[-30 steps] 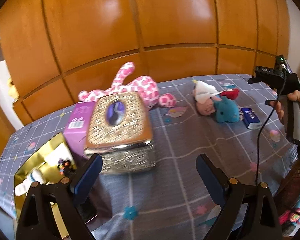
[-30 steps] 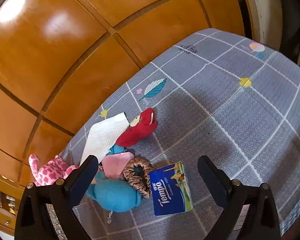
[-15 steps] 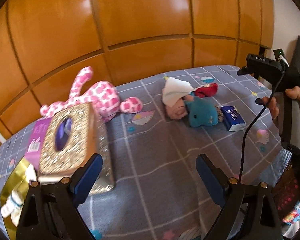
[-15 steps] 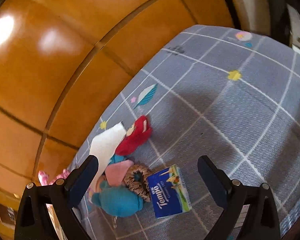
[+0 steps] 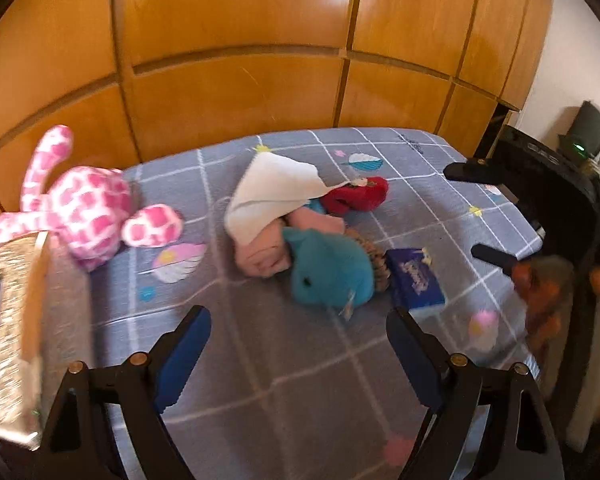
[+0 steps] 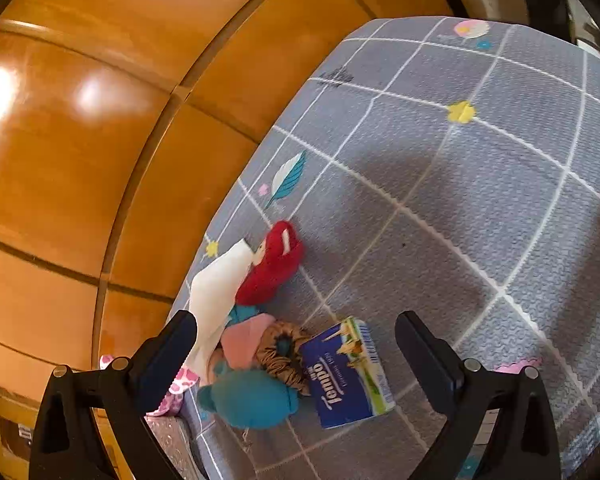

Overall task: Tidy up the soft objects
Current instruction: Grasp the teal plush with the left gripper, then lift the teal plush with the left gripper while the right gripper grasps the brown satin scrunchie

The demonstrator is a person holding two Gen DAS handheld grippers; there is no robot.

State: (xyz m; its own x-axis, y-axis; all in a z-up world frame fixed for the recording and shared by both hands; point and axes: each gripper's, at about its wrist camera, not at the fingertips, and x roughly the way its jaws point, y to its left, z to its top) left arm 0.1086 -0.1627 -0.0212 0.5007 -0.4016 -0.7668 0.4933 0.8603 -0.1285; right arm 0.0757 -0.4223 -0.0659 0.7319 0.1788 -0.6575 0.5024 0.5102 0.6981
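A pile of soft things lies on the grey checked mat [image 5: 284, 368]: a white cloth [image 5: 272, 196], a red plush [image 5: 356, 198], a pink soft bundle [image 5: 264, 256], a teal plush [image 5: 328, 272] and a brown scrunchie [image 5: 374, 264]. A pink spotted plush [image 5: 88, 212] lies apart at the left. My left gripper [image 5: 298, 316] hovers just short of the teal plush, its jaws wide and closing with nothing between them. My right gripper [image 6: 294, 320] stands open above the scrunchie [image 6: 284, 352], the teal plush [image 6: 252, 400] and a blue tissue pack [image 6: 348, 372].
An ornate silver and gold box [image 5: 16, 320] stands at the left edge. The blue tissue pack [image 5: 416, 284] lies right of the pile. A wooden panelled wall [image 5: 236, 80] backs the mat. A hand [image 5: 540, 292] holds the right gripper's handle at the far right.
The left view has swung right: the box and pink plush slid to the left edge and the pile is now close ahead. The right view has rolled, with the pile nearer its jaws.
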